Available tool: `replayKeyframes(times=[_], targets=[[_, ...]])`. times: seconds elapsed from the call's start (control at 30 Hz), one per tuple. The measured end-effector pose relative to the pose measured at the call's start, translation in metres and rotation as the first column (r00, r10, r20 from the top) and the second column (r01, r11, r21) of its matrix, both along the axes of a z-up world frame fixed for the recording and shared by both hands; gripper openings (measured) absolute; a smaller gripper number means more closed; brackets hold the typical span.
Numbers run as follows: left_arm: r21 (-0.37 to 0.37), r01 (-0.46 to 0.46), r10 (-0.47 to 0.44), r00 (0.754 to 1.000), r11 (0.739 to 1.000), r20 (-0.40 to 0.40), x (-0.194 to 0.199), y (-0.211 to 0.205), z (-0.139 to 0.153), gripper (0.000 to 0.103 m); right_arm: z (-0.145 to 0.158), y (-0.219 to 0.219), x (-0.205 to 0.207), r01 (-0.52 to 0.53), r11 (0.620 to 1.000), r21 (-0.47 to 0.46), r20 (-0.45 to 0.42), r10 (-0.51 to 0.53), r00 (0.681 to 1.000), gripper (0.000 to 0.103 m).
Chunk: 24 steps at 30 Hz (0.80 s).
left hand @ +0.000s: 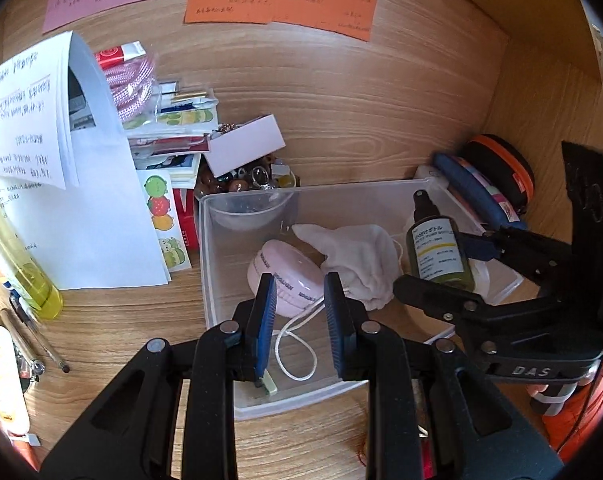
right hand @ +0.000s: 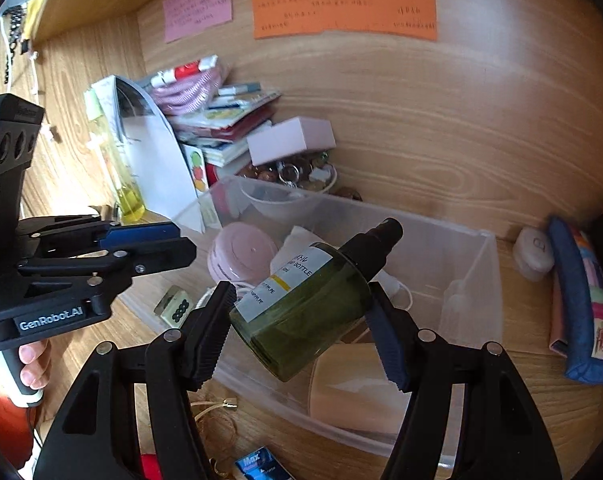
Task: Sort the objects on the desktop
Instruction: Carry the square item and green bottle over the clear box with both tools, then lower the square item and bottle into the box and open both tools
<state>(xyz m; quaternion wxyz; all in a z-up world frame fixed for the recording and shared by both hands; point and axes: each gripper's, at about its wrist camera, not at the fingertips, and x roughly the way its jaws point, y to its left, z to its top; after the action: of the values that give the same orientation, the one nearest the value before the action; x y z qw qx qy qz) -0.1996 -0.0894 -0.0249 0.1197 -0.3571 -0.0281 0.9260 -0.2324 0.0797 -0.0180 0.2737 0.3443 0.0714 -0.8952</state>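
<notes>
A clear plastic bin [left hand: 217,264] [right hand: 489,280] stands on the wooden desk. It holds a pink round case [left hand: 285,276] [right hand: 241,252], a white cloth [left hand: 361,256] and a white cord [left hand: 297,356]. My right gripper [right hand: 301,316] is shut on a dark green spray bottle [right hand: 313,300] [left hand: 437,248] and holds it tilted over the bin; it also shows in the left wrist view [left hand: 441,264]. My left gripper [left hand: 299,300] [right hand: 157,246] is open and empty over the bin's near left side. A small green tile [left hand: 269,386] [right hand: 175,306] lies below its left finger.
Papers [left hand: 73,184], a yellow-green bottle [left hand: 29,280], stacked booklets and a bowl of beads [left hand: 249,180] crowd the left and back. A blue pouch [right hand: 581,304] and an orange-rimmed black case [left hand: 501,168] lie right of the bin. Coloured notes hang on the back wall.
</notes>
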Motion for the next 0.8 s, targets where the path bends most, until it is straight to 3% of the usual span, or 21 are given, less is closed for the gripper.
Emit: replayKeyframes(times=[0.23, 0.33, 0.73, 0.8], targets=[[-0.003, -0.013, 0.013, 1.0, 1.0, -0.02, 0.003, -0.005, 0.0, 0.026, -0.013, -0.005, -0.007, 0.008, 1.0, 0.019, 0.026, -0.008, 1.0, 0.062], [-0.013, -0.022, 0.021, 0.999, 1.0, -0.03, 0.004, -0.005, 0.001, 0.039, -0.014, -0.007, -0.007, 0.01, 0.999, 0.048, 0.007, -0.01, 1.0, 0.062], [-0.061, -0.055, 0.051, 0.996, 0.997, -0.068, 0.01, -0.005, 0.008, 0.047, -0.017, -0.011, 0.005, 0.032, 0.992, 0.121, -0.074, -0.023, 0.997, 0.081], [-0.074, -0.06, 0.054, 0.995, 0.995, -0.08, 0.016, -0.004, 0.013, 0.062, -0.013, -0.009, 0.007, 0.036, 0.991, 0.127, -0.079, -0.026, 0.997, 0.082]])
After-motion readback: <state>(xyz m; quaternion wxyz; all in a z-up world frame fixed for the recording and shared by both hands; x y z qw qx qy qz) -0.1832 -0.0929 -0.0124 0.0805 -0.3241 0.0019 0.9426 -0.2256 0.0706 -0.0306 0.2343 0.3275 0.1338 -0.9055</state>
